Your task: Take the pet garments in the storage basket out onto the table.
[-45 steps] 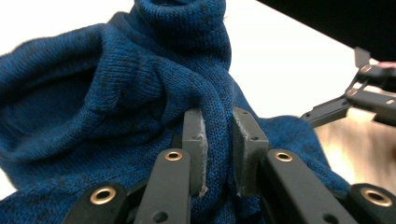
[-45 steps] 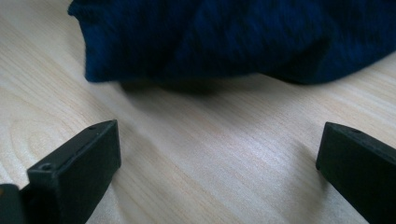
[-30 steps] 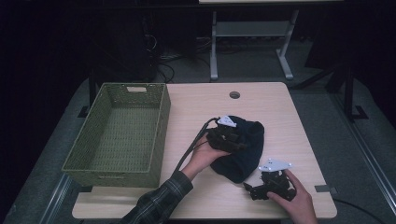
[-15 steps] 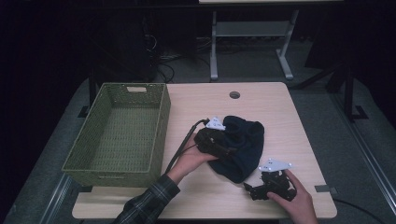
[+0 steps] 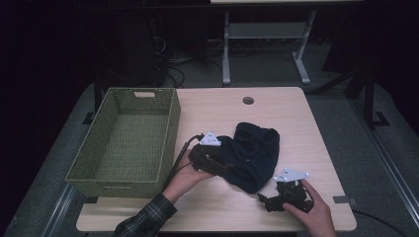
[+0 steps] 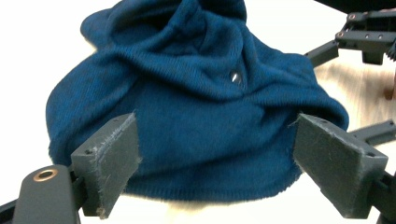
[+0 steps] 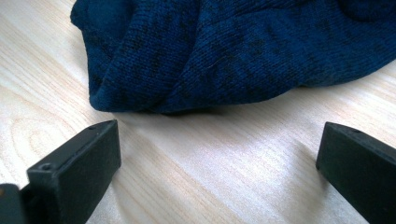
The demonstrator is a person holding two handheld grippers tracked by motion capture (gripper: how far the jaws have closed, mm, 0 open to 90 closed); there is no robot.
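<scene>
Left gripper view shows my left gripper, jaws just opened wide, empty, facing the dark blue knit hat slumped mid-table beside the wicker basket; soft and light, I'd pinch its near hem.

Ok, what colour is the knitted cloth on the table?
Dark blue knitted cloth, plain, no pattern; clearest in the left gripper view.

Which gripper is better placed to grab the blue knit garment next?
Left. The left gripper has just been opening and its jaws straddle the blue knit garment; the right gripper faces bare table.
</scene>
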